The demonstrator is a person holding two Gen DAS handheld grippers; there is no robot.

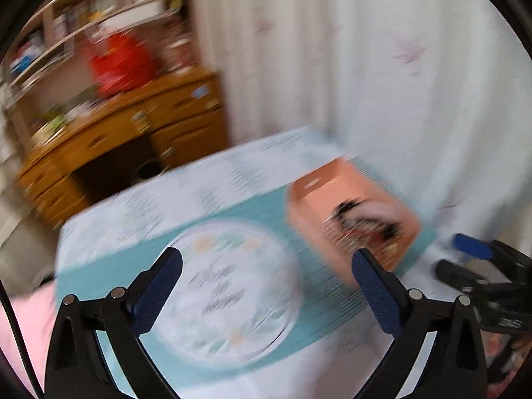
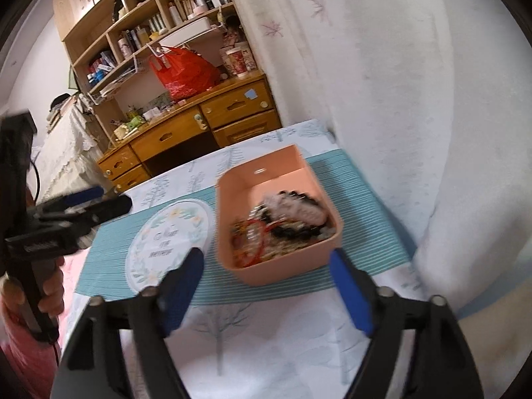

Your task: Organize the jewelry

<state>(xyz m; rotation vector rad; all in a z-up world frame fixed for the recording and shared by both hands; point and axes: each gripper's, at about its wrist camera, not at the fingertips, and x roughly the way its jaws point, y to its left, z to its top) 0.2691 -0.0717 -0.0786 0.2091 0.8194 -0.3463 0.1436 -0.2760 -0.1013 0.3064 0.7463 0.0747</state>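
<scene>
A peach plastic box stands on a teal striped mat, filled with a tangle of jewelry: red, black and whitish pieces. In the blurred left wrist view the same box sits right of centre. My left gripper is open above the mat's round white emblem, nothing between its blue pads. My right gripper is open just in front of the box's near wall, empty. The left gripper also shows at the left edge, held by a hand; the right gripper shows at the right edge.
The table carries a white cloth with grey tree prints. A white curtain hangs close behind and to the right. A wooden desk with shelves and a red bag stands beyond the table's far left edge.
</scene>
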